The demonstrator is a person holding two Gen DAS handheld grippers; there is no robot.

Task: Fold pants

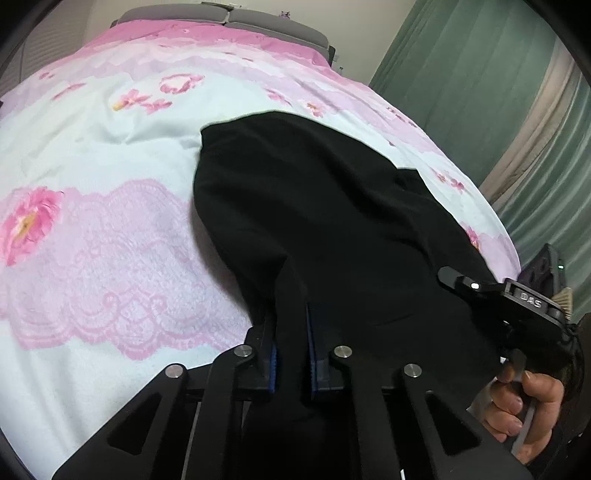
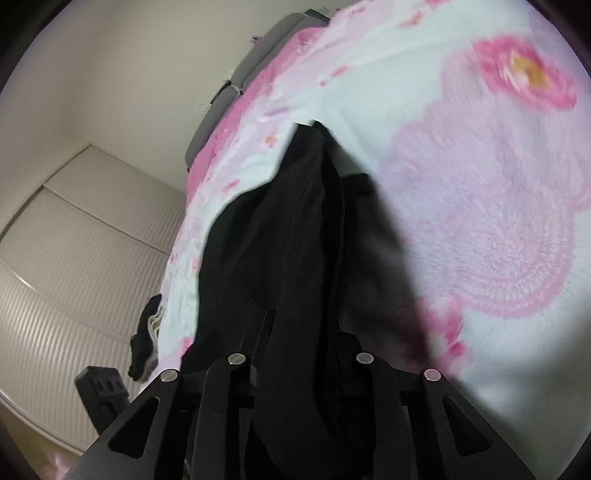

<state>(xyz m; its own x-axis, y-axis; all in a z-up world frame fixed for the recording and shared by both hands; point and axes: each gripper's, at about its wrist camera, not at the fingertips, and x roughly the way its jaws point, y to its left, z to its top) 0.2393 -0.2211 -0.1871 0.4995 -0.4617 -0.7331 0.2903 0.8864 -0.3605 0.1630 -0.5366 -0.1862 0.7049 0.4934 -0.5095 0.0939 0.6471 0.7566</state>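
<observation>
- bed cover (image 1: pixel 110 155), pale with pink flowers and a lace print, fills most of both views; grey headboard cushions (image 1: pixel 229 16) stand at its far end.
- green curtain (image 1: pixel 517 92) hangs at the right in the left wrist view; in the right wrist view a white ribbed closet door (image 2: pixel 74 258) is at the left, with a dark cloth (image 2: pixel 146 343) at the edge of the bed.
- black pants (image 1: pixel 314 203) lie spread on the cover, from the middle toward the near right.
- left gripper (image 1: pixel 291 332) is clenched on a fold of the pants; the cloth runs between its blue-lined fingers (image 1: pixel 272 365) and drapes down near the camera.
- right gripper (image 2: pixel 295 332) also grasps the pants (image 2: pixel 295 221); a thick bunch of cloth passes between its fingers and hides the tips.
- in the left wrist view the right gripper's body (image 1: pixel 517 302) is at the near right edge of the pants, with a hand (image 1: pixel 524 402) on its handle.
</observation>
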